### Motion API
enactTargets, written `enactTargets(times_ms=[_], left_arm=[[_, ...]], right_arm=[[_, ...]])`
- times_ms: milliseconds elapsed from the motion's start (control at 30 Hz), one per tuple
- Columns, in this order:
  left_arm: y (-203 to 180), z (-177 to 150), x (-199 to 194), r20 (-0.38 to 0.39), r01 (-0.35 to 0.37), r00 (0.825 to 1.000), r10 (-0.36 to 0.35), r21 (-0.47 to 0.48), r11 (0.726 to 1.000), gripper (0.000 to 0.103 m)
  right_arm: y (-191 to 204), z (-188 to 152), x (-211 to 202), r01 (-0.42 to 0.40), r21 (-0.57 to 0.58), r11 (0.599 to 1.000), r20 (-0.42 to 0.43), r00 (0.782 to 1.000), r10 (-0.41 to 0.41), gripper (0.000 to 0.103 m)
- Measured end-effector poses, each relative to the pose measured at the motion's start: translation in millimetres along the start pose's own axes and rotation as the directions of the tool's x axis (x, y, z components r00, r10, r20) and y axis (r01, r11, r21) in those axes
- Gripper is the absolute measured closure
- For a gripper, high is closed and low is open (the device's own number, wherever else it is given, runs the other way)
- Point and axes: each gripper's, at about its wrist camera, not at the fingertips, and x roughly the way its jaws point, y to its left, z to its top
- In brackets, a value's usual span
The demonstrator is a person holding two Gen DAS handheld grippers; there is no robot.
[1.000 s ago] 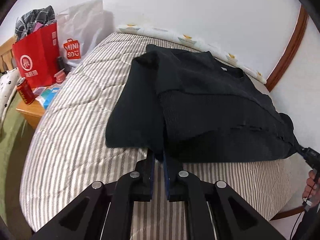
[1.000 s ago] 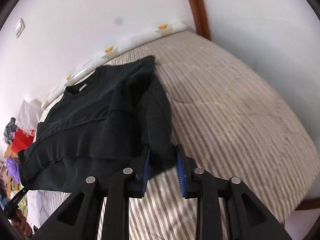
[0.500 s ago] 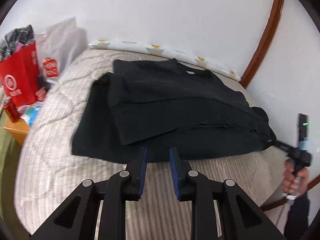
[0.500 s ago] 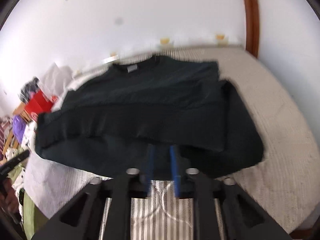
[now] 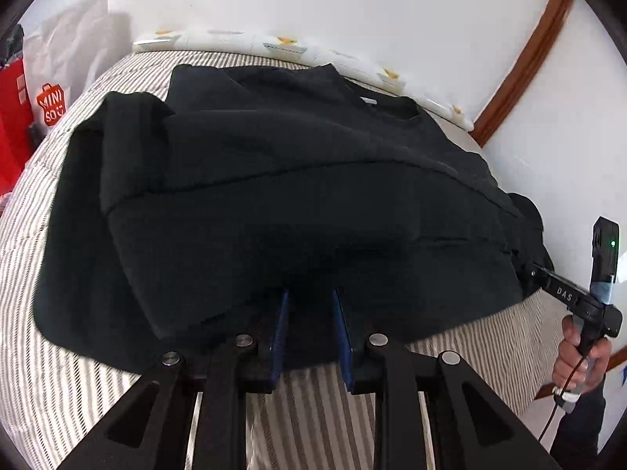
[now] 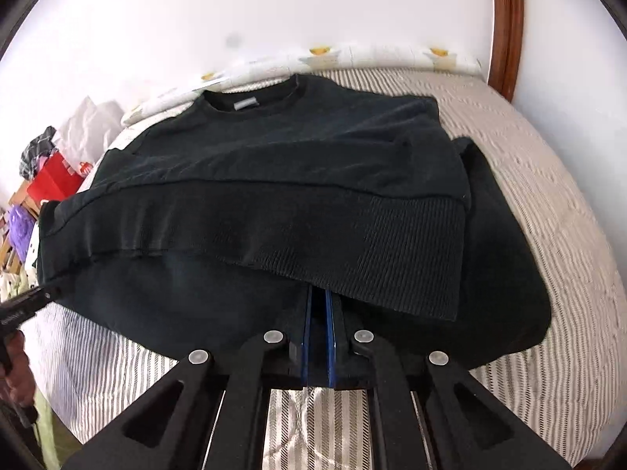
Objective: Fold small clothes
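Observation:
A black sweater (image 5: 294, 164) (image 6: 274, 164) lies flat on the striped bed (image 5: 78, 391) (image 6: 548, 203), collar toward the wall and sleeves folded across its body. My left gripper (image 5: 310, 293) stands part open at the near hem, with dark cloth lying between its blue pads (image 5: 280, 325). My right gripper (image 6: 319, 293) is shut, tips tucked under the edge of the ribbed band (image 6: 392, 258); I cannot see cloth pinched in it. Each view shows the other gripper (image 5: 548, 274) (image 6: 27, 305) at a side corner of the sweater, held by a hand (image 5: 580, 352).
A red bag (image 5: 11, 117) and a white shopping bag (image 5: 66, 58) stand left of the bed. A patterned pillow strip (image 5: 282, 45) runs along the white wall. A wooden frame (image 5: 525, 66) (image 6: 505, 27) rises at the right. Clutter (image 6: 51, 172) sits at the far left.
The left gripper let go of the cloth, opened and moved in along the near hem. The right gripper closed and swung from the sleeve to the middle of the hem.

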Motion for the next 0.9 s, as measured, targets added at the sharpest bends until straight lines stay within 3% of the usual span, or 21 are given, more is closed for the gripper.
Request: enactTargets(times_ms=[200, 467, 900], left_arm=[[-0.9, 14.5, 2.3, 0.005, -0.021, 1.0, 0.021, -0.019, 1.0, 0.082], [-2.4, 42.6, -10.6, 0.106, -0.091, 0.99, 0.088, 0.031, 0.995, 0.082], [5.9, 103.7, 12.9, 0.16, -0.056, 0.986, 0.051, 0.023, 0.998, 0.082]], right_arm=[[6.9, 15.5, 4.5, 0.021, -0.001, 1.0, -0.004, 1.0, -0.021, 0.098], [10.5, 54.5, 11.6, 0.009, 0.016, 1.0, 0.083, 0.996, -0.01, 0.098], [-1.1, 120.3, 32.8, -0.027, 0.057, 0.998, 0.163, 0.987, 0.017, 0.094]])
